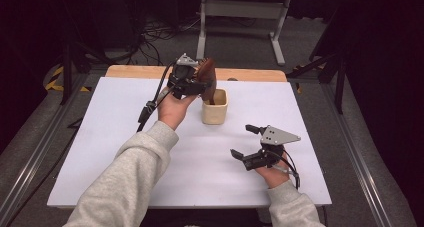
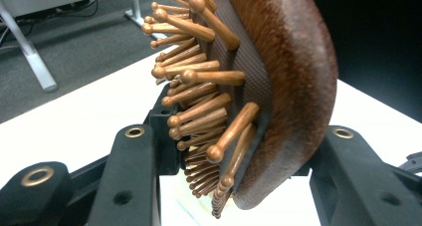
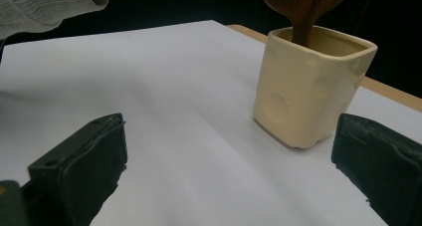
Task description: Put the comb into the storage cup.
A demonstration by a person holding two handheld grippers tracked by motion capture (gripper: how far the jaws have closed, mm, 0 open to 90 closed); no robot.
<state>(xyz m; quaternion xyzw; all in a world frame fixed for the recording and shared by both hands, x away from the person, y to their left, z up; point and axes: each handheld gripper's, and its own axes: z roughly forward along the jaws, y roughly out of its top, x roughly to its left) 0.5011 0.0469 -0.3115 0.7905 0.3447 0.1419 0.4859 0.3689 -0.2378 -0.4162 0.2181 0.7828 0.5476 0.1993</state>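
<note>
The left tongs (image 1: 196, 82) were clamped on a brown wooden hairbrush (image 1: 206, 72), with 1 jaw pressed against the pins (image 2: 199, 106) and the other against the smooth round back; the left hand (image 1: 172, 108) held them up near the far edge of the worktop (image 1: 125, 137); the brush stood almost upright, and its handle went down into a small cream cup (image 1: 215, 107); the cup sat on the white worktop, right beside the left tongs; the right tongs (image 1: 249, 143) were spread wide with nothing between the 2 jaws; they were low over the worktop, nearer the person and well apart from the cup; the right hand (image 1: 272, 173) held them; both arms wore grey sleeves (image 1: 125, 177).
</note>
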